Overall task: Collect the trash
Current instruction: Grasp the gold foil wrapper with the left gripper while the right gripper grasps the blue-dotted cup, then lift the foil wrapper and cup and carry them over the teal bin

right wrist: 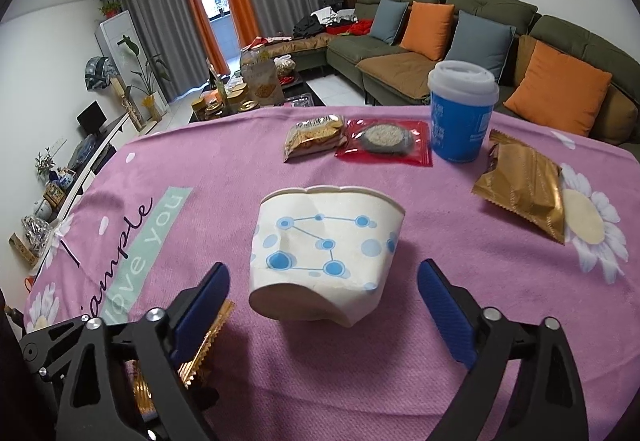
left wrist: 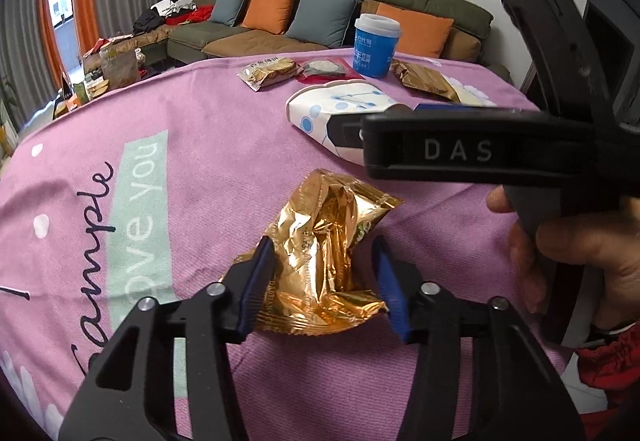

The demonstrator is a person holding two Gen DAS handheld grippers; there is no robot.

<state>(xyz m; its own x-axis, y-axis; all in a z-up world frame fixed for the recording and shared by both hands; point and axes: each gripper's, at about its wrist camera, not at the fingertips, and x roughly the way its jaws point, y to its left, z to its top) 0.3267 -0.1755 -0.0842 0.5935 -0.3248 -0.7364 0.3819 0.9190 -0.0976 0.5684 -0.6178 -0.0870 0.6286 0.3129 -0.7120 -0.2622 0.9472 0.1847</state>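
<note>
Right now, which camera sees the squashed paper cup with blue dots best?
The right wrist view: the paper cup lies whole on its side ahead of the open right gripper. In the left wrist view, the other gripper's black body hides part of it.

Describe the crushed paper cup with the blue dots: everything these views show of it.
The paper cup is white thin paper printed with light-blue dots joined by fine lines. It lies on its side on the pink tablecloth, base toward the right wrist camera, its rim squashed flat and the wall creased. The right tool stands open, a pad on either side of it, not touching. In the left wrist view it lies partly hidden behind the right tool.
</note>
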